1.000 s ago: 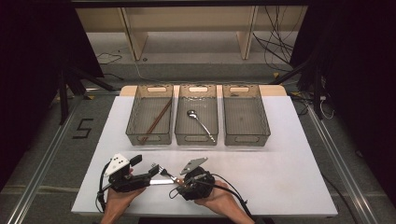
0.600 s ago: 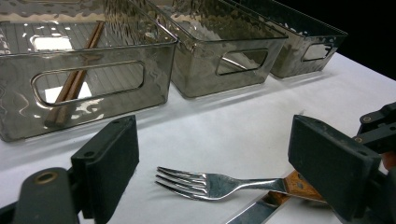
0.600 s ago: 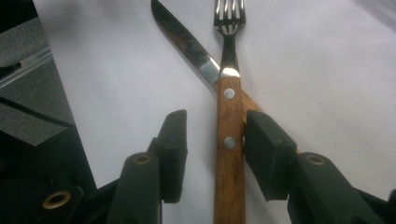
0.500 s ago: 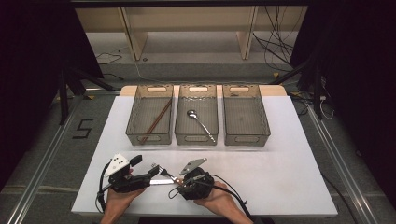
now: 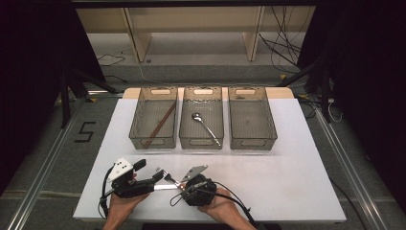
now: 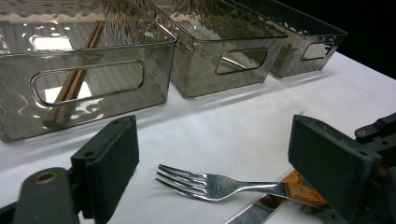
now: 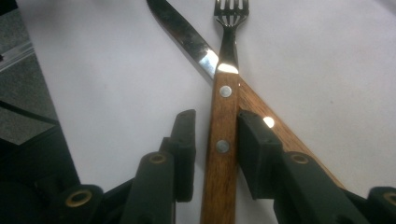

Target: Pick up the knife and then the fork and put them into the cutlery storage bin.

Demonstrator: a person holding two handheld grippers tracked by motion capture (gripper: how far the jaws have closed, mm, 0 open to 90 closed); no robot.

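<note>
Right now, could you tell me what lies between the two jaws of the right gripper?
The fork's wooden handle lies between the jaws of the right gripper, which have just been closing; it crosses over the knife. The right gripper view shows this.

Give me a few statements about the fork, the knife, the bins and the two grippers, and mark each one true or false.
1. The fork lies with its wooden handle between the right gripper's jaws. True; they have just been closing.
2. The fork lies apart from the knife. False: the two cross on the table.
3. The chopsticks lie in the left bin. True.
4. The spoon lies in the right bin. False: it lies in the middle bin.
5. The left gripper is shut on the fork. False: its jaws stand wide open around the tines.
</note>
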